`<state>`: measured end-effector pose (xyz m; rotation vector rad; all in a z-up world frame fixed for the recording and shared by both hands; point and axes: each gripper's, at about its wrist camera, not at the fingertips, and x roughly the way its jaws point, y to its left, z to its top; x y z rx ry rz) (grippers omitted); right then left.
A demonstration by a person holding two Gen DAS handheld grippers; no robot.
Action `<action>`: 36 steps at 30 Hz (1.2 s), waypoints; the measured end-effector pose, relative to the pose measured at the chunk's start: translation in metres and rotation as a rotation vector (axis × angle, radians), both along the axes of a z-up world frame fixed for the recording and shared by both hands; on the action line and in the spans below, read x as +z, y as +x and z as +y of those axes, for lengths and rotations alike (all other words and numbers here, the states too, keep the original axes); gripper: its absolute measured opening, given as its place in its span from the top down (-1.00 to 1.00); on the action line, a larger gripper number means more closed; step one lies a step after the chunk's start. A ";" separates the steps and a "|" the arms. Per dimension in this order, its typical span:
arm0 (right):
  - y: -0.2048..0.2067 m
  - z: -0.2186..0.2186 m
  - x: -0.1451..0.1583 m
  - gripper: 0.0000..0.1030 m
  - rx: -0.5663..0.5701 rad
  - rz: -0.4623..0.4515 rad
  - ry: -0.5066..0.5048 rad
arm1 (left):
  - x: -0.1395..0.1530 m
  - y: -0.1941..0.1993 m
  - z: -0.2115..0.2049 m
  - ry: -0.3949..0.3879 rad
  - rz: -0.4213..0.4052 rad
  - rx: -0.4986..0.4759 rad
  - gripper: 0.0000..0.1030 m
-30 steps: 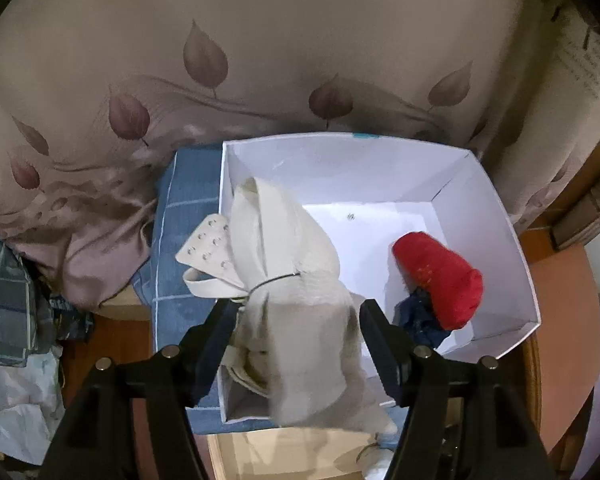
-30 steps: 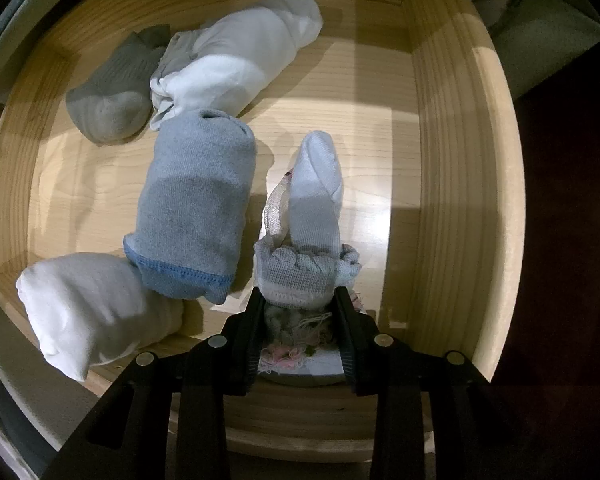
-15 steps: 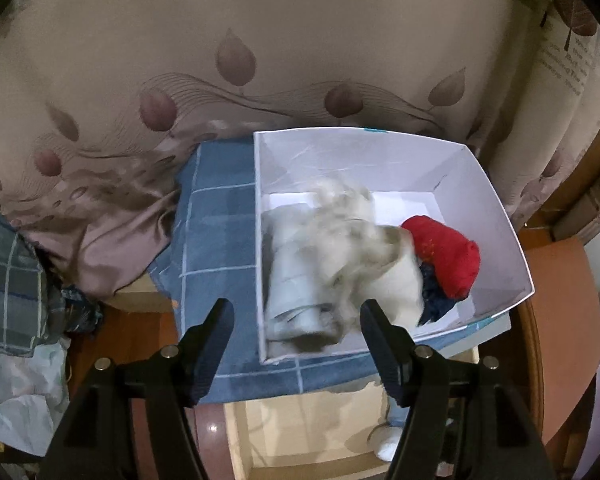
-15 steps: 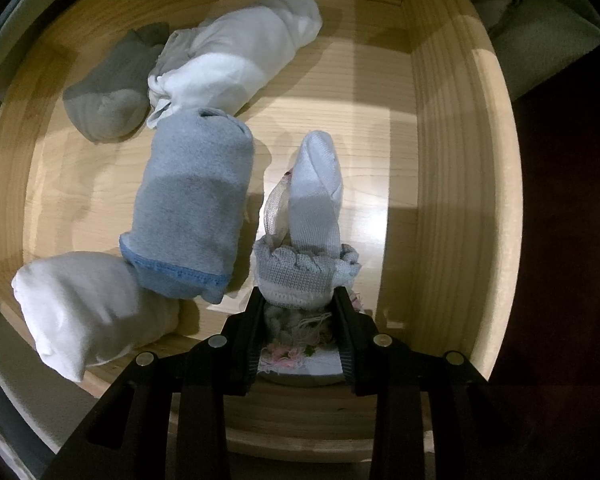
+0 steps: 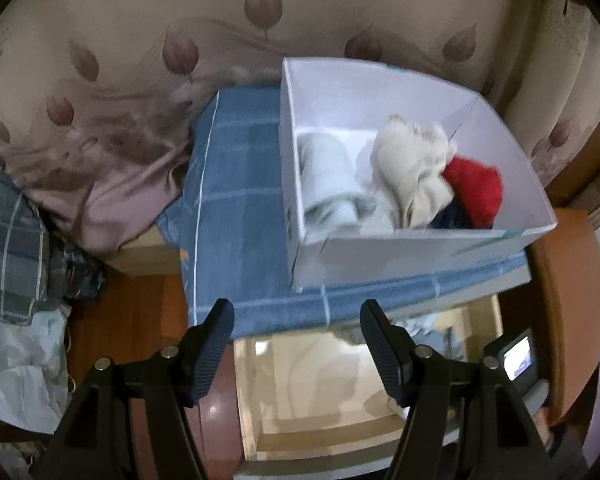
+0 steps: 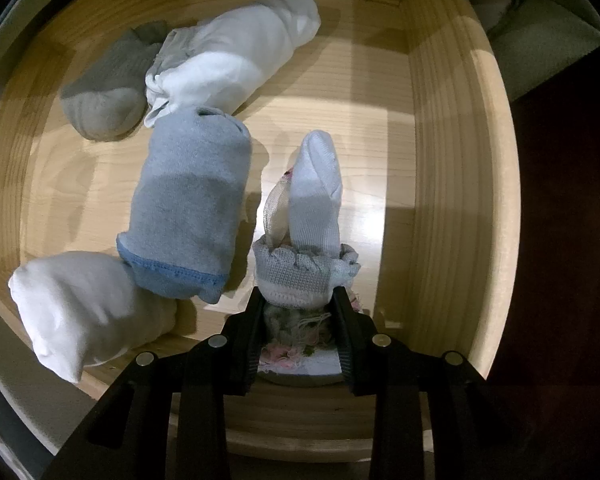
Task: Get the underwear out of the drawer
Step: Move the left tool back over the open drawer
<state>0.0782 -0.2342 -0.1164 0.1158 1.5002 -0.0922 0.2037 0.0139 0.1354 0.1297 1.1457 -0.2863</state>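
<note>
Sock bundle (image 6: 300, 276) clamped in right hand-held gripper (image 6: 298, 304)

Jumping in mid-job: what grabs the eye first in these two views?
The right gripper, pointing down into the wooden drawer, is shut on a rolled grey-and-white bundle. The left gripper hangs open and empty before a white box, where a red roll glows beside a cream garment.
</note>
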 end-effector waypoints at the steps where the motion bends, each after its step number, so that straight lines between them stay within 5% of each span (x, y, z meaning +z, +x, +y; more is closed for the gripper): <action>1: 0.000 0.000 0.000 0.43 0.001 0.000 0.000 | -0.007 -0.003 0.001 0.009 0.009 0.001 -0.31; 11: 0.003 0.003 -0.004 0.43 0.016 0.012 -0.012 | -0.074 -0.035 0.002 0.045 0.089 0.019 -0.31; 18: 0.003 0.008 -0.004 0.46 0.025 0.005 -0.026 | -0.107 -0.064 -0.007 0.085 0.062 0.041 -0.31; 36: -0.013 0.011 0.004 0.62 0.020 -0.081 -0.022 | -0.161 -0.105 -0.020 0.081 0.073 0.113 -0.31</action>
